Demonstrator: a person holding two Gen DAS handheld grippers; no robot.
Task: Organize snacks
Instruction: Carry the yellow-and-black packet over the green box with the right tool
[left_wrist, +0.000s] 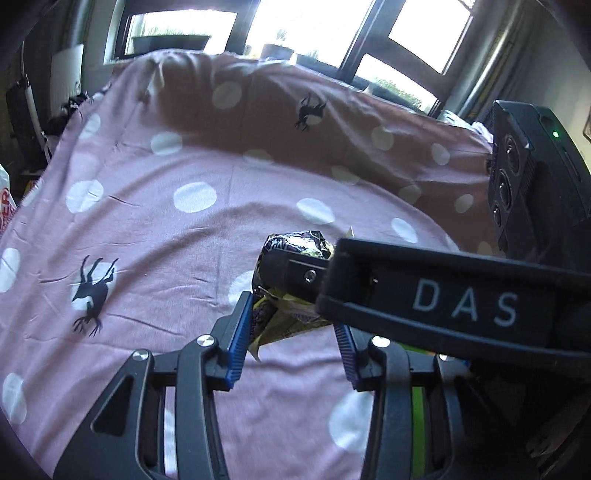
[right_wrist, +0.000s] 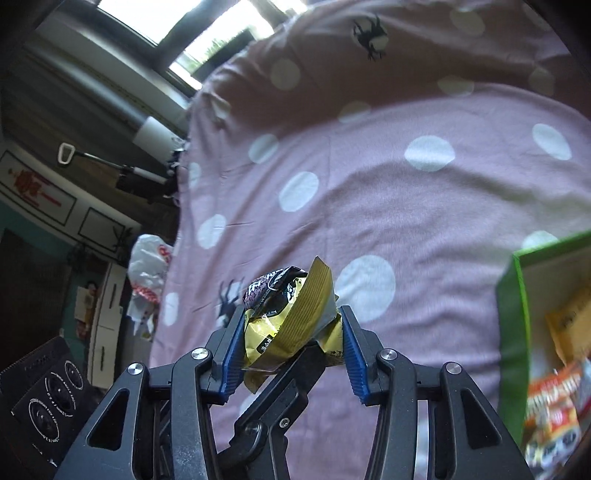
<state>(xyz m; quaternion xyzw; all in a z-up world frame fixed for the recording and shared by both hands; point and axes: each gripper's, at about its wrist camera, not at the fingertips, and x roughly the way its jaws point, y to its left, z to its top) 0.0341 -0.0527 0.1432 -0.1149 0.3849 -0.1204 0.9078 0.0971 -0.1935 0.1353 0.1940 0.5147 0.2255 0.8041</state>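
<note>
- My right gripper (right_wrist: 291, 347) is clamped on the gold-and-black snack packet (right_wrist: 286, 325).
- My left gripper (left_wrist: 291, 332) brackets that packet, grip unclear.
- Green box (right_wrist: 511, 332) sits near right on the pink bedsheet (right_wrist: 406, 206).

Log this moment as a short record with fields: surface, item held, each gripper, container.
surface: pink bedsheet with white dots and black deer prints
item held: gold and black snack packet, crumpled, lifted above the sheet
right gripper: shut on the packet, blue pads pressing both sides
left gripper: jaws around the packet's lower end; contact not clear
container: green box at the right edge of the right wrist view, open, other snack packs inside
overlap: both grippers meet at the same packet
</note>
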